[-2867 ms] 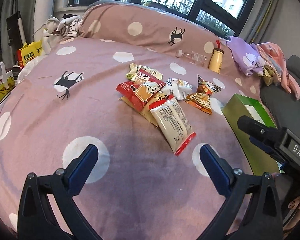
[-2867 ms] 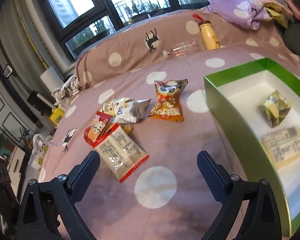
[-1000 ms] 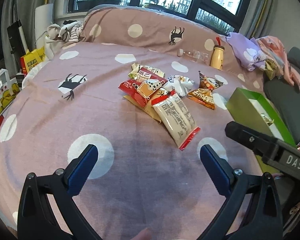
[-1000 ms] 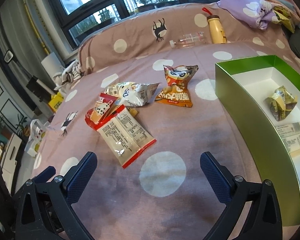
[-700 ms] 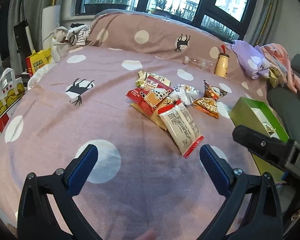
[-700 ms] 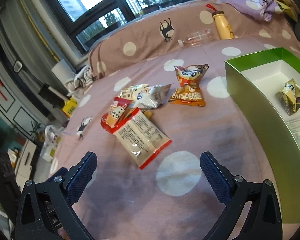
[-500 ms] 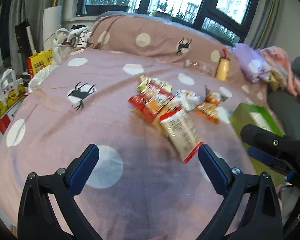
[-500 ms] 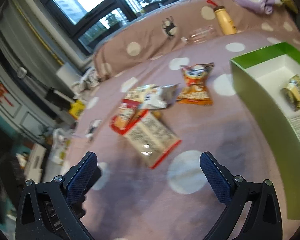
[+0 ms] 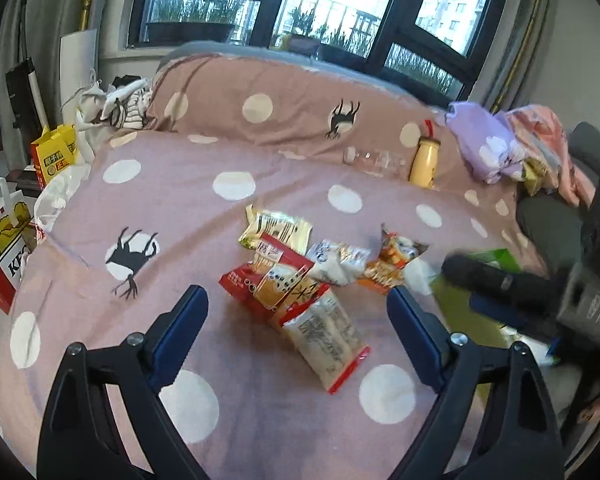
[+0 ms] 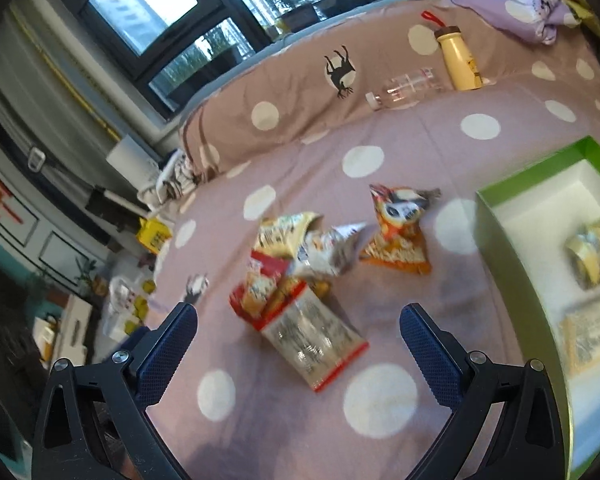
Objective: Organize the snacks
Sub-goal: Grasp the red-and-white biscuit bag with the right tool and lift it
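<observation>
Left gripper (image 9: pixel 296 328): jaws spread wide, holding nothing; it hangs above the bedspread (image 9: pixel 148 216) with the snack pile straight ahead between its fingers.

Right gripper (image 10: pixel 298 354): jaws likewise wide apart and empty; the pile sits ahead and a little left of centre, the green box (image 10: pixel 496 240) to its right.

Nearest snack: a flat clear packet with red ends (image 10: pixel 314 334), lying just ahead of both tools and overlapping the red pouch (image 9: pixel 260 280) behind it.

Rest of pile: a gold packet (image 9: pixel 276 228) farthest away, a white crinkled bag (image 9: pixel 336 260) beyond the clear packet, and an orange pillow bag (image 10: pixel 398 236) ahead and right, just apart from the heap and nearest the box.

Box contents: two packets already lie inside, a crumpled gold one (image 10: pixel 592 256) and a flat pale one (image 10: pixel 588 332), both blurred.

Handling, as a judgement: every packet looks light, thin and slick; film will slide and crumple rather than resist. The puffed bags probably hold fragile pieces, so squeeze gently.

Where to grip: likely the sealed red end of the clear packet, which faces the tools; for the orange bag, its crimped top fin.

Risk: the soft bedding gives under pressure, and lifting one overlapped packet may drag its neighbour.
</observation>
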The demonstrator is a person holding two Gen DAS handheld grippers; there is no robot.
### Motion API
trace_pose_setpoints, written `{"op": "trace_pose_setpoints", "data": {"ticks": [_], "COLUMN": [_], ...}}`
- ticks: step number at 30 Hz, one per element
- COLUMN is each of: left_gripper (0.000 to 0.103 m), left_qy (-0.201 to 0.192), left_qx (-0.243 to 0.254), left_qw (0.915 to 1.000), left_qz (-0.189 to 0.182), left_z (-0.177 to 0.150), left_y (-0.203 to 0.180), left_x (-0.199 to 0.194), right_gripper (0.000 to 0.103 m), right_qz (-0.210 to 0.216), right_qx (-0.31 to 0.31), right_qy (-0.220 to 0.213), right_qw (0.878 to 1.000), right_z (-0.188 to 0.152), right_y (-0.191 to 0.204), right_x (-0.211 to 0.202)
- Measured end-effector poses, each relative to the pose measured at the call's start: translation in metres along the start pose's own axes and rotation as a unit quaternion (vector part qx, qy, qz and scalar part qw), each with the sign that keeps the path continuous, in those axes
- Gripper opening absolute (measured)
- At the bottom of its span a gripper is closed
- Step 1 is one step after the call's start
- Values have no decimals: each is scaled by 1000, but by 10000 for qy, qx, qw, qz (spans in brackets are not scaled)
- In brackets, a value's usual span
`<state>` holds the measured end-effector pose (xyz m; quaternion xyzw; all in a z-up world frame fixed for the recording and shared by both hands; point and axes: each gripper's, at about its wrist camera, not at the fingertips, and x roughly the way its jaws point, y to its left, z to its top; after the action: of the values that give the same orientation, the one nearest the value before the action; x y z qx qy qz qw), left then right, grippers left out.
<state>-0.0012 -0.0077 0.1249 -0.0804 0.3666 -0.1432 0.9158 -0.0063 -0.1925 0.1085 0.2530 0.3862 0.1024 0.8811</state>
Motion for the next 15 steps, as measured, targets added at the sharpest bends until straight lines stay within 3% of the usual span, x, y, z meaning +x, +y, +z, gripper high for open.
{"op": "trace_pose_setpoints", "data": {"ticks": [2, 5, 7, 10, 15], "left_gripper": [77, 63, 61, 54, 47], "left_qy": [303, 918, 1166, 1292, 1327], "left_qx": [-60, -446, -716, -807, -742], "left_qw": [9995, 9947, 9899, 9869, 9863], "left_qz": [-38, -141, -377, -530, -639], "left_z": [-8, -19, -26, -31, -38], "left_y": [7, 18, 22, 19, 8], "left_x": [20, 50, 62, 72, 79], "right_gripper": [101, 92, 80, 72, 72], "right_qz": [155, -14, 13, 132, 426], "right_qx": [-65, -108, -90, -156, -206], "right_qy": [220, 665, 858, 1081, 1244], "right_qw": [9996, 9977, 9963, 9939, 9911], "right_z": [-1, -4, -5, -6, -12], "right_y": [-6, -14, -22, -30, -32], "right_x": [22, 56, 74, 95, 114]}}
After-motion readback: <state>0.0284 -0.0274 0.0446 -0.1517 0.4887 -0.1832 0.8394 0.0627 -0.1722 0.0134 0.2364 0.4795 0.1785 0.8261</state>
